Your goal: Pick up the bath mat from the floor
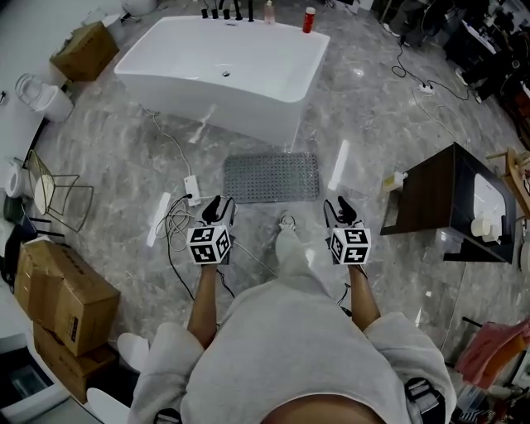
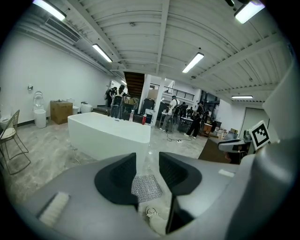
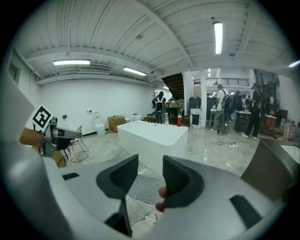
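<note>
Grey veined marble floor (image 1: pixel 389 116) spreads across this open room, and I stand on it with a tool held out in each hand. My left gripper (image 1: pixel 219 204) has its jaws parted partway with nothing between them. My right gripper (image 1: pixel 339 207) is the same, parted and empty. Just beyond their tips the grey rectangular studded bath mat (image 1: pixel 271 176) lies flat on the floor, centred between the two grippers and on the near side of the white freestanding bathtub (image 1: pixel 224 62). Each gripper view shows the mat through the gap of its jaws, not touched.

I judge the task barely begun: both tools are lined up towards the mat's near edge, but there is no contact, no grip and no lift. What is left is to go down to the mat, pinch it and raise it.

Counted: two grippers, one bath mat and one bathtub. There is also one dark wooden side table (image 1: pixel 431 195) at the right, one wire chair (image 1: pixel 62 199) at the left and one red bottle (image 1: pixel 309 18) on the tub's far rim. I count three brown cardboard boxes (image 1: pixel 62 290), one far left by the tub and two close together at the near left.
</note>
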Demonstrator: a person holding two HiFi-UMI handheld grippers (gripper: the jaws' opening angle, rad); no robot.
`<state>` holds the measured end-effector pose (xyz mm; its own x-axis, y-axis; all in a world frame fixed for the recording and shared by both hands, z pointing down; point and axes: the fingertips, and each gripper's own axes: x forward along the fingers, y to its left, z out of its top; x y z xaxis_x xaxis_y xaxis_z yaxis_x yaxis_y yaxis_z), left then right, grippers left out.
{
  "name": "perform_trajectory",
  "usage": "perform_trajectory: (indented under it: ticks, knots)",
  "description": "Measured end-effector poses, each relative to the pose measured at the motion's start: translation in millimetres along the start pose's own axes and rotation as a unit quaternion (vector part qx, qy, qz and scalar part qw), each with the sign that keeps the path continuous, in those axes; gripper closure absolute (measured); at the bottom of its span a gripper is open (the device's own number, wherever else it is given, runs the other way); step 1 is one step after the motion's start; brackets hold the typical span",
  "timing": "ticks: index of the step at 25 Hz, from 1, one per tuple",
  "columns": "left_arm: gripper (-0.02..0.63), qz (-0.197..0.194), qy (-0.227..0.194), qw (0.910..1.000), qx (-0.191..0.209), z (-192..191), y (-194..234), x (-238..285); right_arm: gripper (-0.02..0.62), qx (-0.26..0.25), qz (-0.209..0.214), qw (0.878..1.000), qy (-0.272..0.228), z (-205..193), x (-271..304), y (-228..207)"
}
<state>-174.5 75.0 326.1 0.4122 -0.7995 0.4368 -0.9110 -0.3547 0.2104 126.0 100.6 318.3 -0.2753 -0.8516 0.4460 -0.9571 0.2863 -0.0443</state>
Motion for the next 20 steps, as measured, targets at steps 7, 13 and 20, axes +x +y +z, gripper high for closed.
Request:
perform_trajectory:
  ticks: [7,13,20]
  knots:
    - [0.445,0.013,0.018,0.9997,-0.009,21.7,14.2,58.0,0.436,0.005,0.012,1.0,0.01,22.5,59.7,-32.7]
    - [0.445,0.021,0.032,0.9991,-0.017,49.1,26.3,113.1,0.436,0.006,0.02,0.999,0.028,47.7,114.6,-65.3]
    - [0.445,0.034,0.053,0.9977,-0.025,68.7,39.8,175.8,0.436,0.006,0.037,0.998,0.048,65.9,178.4,-97.4]
